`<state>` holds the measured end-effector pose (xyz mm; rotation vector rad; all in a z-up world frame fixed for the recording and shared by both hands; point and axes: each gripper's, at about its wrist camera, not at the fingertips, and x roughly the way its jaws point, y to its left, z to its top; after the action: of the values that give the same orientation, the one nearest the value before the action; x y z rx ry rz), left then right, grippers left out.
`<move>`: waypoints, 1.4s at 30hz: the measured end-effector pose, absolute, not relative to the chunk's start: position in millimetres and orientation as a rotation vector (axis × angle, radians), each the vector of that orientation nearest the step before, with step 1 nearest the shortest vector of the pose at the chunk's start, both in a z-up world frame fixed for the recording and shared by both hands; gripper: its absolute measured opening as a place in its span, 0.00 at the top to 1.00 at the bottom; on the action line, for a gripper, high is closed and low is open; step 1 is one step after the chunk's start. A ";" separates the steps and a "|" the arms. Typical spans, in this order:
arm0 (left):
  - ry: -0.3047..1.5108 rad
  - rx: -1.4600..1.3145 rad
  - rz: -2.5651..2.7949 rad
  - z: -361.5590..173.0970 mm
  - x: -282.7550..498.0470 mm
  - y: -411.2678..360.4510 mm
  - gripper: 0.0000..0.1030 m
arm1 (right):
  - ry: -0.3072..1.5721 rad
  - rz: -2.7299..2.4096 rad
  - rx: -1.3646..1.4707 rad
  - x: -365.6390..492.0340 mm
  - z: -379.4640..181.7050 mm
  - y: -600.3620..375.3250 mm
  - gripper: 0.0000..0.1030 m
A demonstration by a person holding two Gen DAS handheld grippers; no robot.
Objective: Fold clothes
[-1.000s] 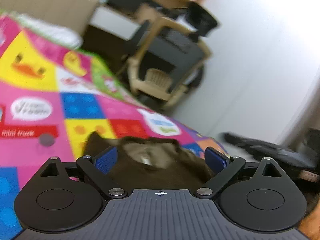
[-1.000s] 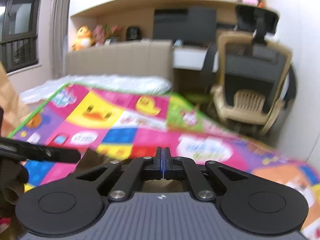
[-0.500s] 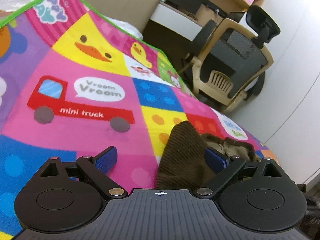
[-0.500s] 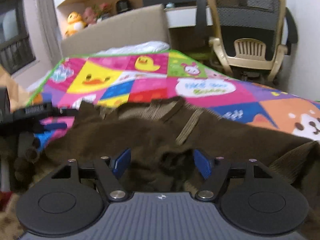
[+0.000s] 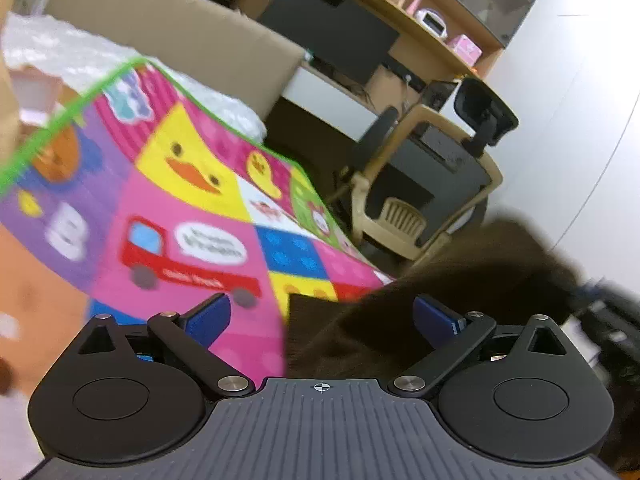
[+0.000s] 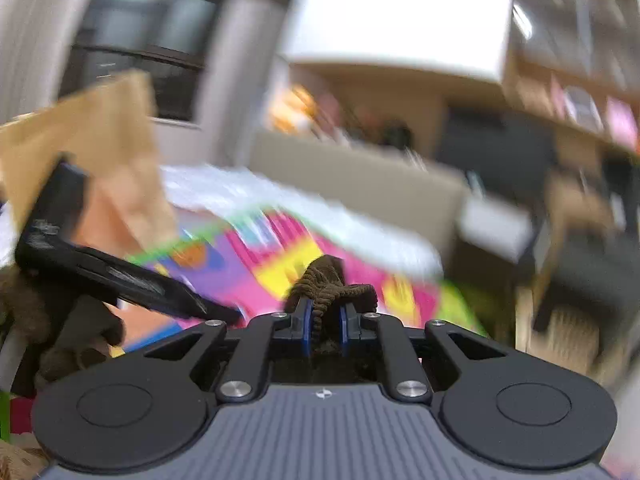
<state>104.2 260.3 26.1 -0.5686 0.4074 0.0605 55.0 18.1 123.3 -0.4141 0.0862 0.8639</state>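
Pinching a bunched wad of brown corduroy garment (image 6: 326, 280), the right tongs (image 6: 323, 326) sit nearly closed, blue pads pressed on the fabric from both sides, cloth bulging up and out above the tips. Right wrist view is heavily motion-blurred; tongs are angled upward, with window and shelving filling the upper frame and the play mat (image 6: 280, 248) low behind the fabric. Left tongs (image 5: 322, 314) are spread wide, blue pads well apart, nothing clamped between them. Left unit is tilted, so the mat (image 5: 180, 208) runs diagonally across its view. A dark brown mass of the garment (image 5: 460, 276) fills the lower right of the left view, blurred, lying partly between the pads and just in front of the right-hand pad (image 5: 434, 316); a flatter edge of it rests on the mat near centre. Cannot tell whether the cloth touches that pad. In the right view, the left tool's black body (image 6: 100, 268) crosses the left side, tilted, held above the mat. Office chair (image 5: 432, 184) and desk stand beyond the mat edge.
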 end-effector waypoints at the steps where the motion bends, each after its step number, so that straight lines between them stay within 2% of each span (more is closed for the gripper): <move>1: 0.411 -0.559 0.075 31.8 96.8 264.4 0.02 | 0.062 0.852 -0.443 53.5 124.4 17.1 0.88; 3: 0.419 -0.537 0.093 41.2 83.3 269.8 0.02 | 0.043 0.808 -0.484 57.5 123.0 11.2 0.88; 6: 0.448 -0.491 0.088 51.6 73.0 268.2 0.01 | 0.165 0.619 -0.473 104.8 97.2 -23.0 0.88; 8: 0.470 -0.464 0.072 56.8 72.3 262.8 0.01 | 0.347 0.523 -0.414 146.4 71.7 -55.3 0.87; 11: 0.500 -0.418 0.014 60.6 84.5 244.1 0.01 | 0.596 0.458 -0.212 180.0 43.0 -102.7 0.81; 12: 0.512 -0.402 -0.006 61.8 90.1 236.5 0.01 | 0.622 0.439 -0.160 180.5 39.9 -116.6 0.76; 14: 0.541 -0.364 -0.055 62.5 102.9 219.0 0.01 | 0.599 0.394 -0.068 169.0 44.3 -147.8 0.55; 15: 0.554 -0.343 -0.080 61.8 108.1 210.1 0.01 | 0.567 0.365 -0.017 160.5 48.3 -166.8 0.40; 16: 0.566 -0.321 -0.104 60.8 112.7 201.1 0.01 | 0.531 0.333 0.036 152.0 52.4 -187.5 0.32; 19: 0.591 -0.291 -0.150 54.0 122.8 182.0 0.01 | 0.464 0.212 0.130 123.6 57.6 -248.5 0.31; 22: 0.614 -0.318 -0.176 44.1 129.9 172.7 0.01 | 0.490 0.115 0.088 108.3 45.2 -289.5 0.31; 26: 0.639 -0.333 -0.190 35.5 134.7 163.8 0.01 | 0.598 0.126 -0.024 87.1 19.6 -306.1 0.31; 31: 0.664 -0.318 -0.205 32.1 136.9 154.7 0.01 | 0.657 0.237 -0.122 87.8 1.9 -275.9 0.31; 32: 0.667 -0.318 -0.207 32.2 136.1 154.2 0.01 | 0.672 0.227 -0.131 93.1 -1.9 -271.2 0.33; 33: 0.667 -0.319 -0.207 32.4 134.6 154.6 0.01 | 0.687 0.211 -0.141 98.6 -5.6 -267.3 0.56; 34: 0.665 -0.321 -0.207 32.9 132.1 155.9 0.01 | 0.691 0.193 -0.142 106.6 -5.5 -264.2 0.83; 36: 0.654 -0.321 -0.199 33.5 125.9 163.3 0.01 | 0.654 0.163 -0.119 122.5 6.3 -258.8 0.87; 42: 0.638 -0.379 -0.140 25.8 114.5 194.3 0.01 | 0.388 0.332 -0.071 137.5 104.2 -186.5 0.92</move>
<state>114.5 194.3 25.8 -0.3787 0.6382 -0.1403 137.5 -186.5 104.2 -0.0707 0.3882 0.3323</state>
